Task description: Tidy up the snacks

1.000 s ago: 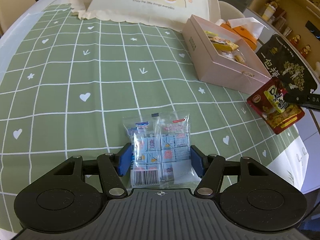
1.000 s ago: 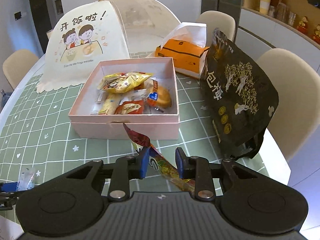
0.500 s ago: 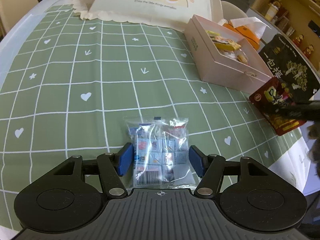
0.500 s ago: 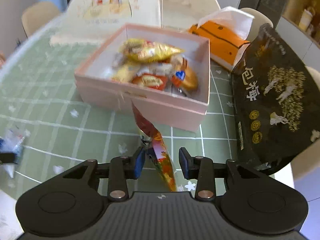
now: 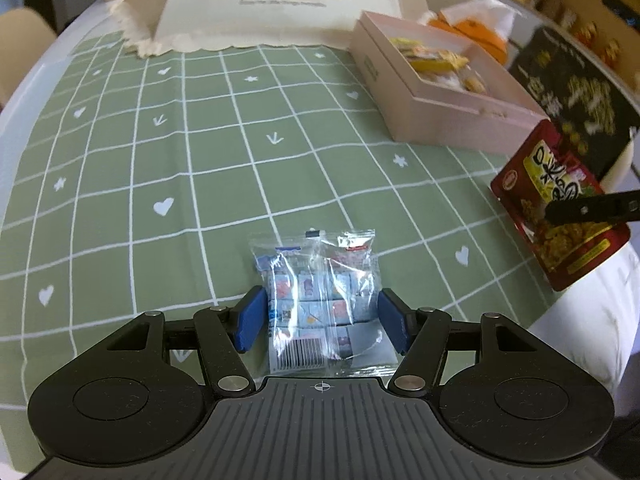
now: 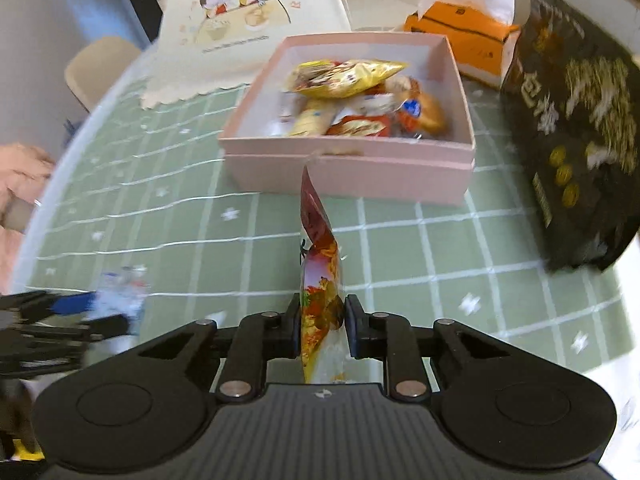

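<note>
A clear packet of small blue-and-pink candies (image 5: 318,296) lies on the green checked tablecloth between the blue pads of my left gripper (image 5: 320,318), which is open around it. My right gripper (image 6: 322,326) is shut on a red snack pouch (image 6: 320,280), held edge-on above the cloth in front of the pink box (image 6: 352,176). The pouch (image 5: 560,204) and a right finger (image 5: 592,210) also show at the right of the left wrist view. The pink box (image 5: 440,120) holds several wrapped snacks (image 6: 352,76).
A black snack bag (image 6: 576,120) stands right of the box. An orange tissue box (image 6: 460,36) sits behind it. A cream mesh food cover (image 5: 280,4) stands at the back. The table edge (image 5: 592,300) runs close on the right.
My right gripper has closed tight on the red pouch and lifted it, swinging toward the pink box. My left gripper stays open around the candy packet.
</note>
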Demonstrator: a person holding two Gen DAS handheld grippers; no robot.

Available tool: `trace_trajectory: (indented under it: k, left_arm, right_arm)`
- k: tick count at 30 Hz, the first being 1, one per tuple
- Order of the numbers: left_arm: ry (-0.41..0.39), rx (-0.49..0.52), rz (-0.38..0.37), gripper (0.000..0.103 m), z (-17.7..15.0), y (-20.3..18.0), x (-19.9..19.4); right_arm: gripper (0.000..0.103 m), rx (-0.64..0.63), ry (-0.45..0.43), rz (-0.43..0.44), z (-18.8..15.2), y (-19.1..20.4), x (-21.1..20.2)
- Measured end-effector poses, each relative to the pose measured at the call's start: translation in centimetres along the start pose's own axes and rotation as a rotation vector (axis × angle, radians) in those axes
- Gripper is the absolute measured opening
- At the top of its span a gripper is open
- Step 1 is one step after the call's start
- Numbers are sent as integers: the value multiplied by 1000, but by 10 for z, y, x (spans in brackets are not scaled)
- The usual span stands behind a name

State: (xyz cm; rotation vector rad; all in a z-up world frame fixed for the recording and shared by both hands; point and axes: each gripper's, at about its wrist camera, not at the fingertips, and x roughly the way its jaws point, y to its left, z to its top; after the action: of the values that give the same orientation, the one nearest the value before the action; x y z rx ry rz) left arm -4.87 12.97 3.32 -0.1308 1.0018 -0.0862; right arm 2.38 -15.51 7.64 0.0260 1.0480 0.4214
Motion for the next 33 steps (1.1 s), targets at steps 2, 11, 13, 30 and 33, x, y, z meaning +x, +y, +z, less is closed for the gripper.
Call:
trace_trajectory:
  k: [2, 11, 13, 30, 33]
  left_arm:
    - [3, 3, -4, 67, 0, 1, 0]
    - [79, 89, -45, 67, 9, 4, 3]
    - [98, 115, -39, 69, 10, 1, 4]
    - [9, 135, -145, 64, 6, -17, -20]
    - [-17, 142, -192, 64, 20, -29, -23]
  right_arm:
    - [20, 9, -6, -8, -6, 1, -3]
    - [25, -55, 13, -121, 4, 1, 27]
    - [25, -72, 8, -138, 8, 2, 34]
    - [8, -10, -124, -87, 7, -9, -48]
    - [8, -2, -168, -90, 10, -16, -64]
